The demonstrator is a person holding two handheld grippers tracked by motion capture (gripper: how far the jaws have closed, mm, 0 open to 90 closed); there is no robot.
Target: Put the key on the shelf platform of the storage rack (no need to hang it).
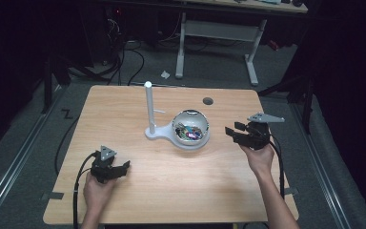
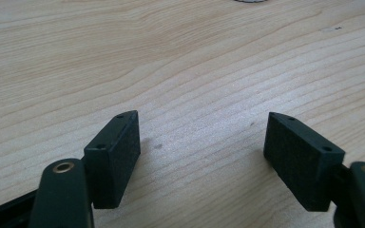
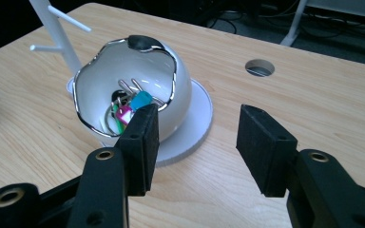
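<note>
A white bowl (image 1: 190, 129) with a wavy chrome rim sits on a white round base near the table's middle. Inside it lie several keys with coloured tags (image 3: 128, 107), pink, green and blue. A white post stand (image 1: 149, 107) with short pegs rises just left of the bowl. My right gripper (image 1: 236, 130) hovers to the right of the bowl, open and empty, jaws pointing at it (image 3: 195, 128). My left gripper (image 1: 121, 168) rests low over bare wood at the front left, open with nothing between its pads (image 2: 202, 142).
The wooden table (image 1: 171, 191) has a round cable hole (image 1: 208, 100) at the back right of the bowl. Cables trail from both grippers off the front edge. Behind the table stand a white desk frame (image 1: 217, 33) and floor cables.
</note>
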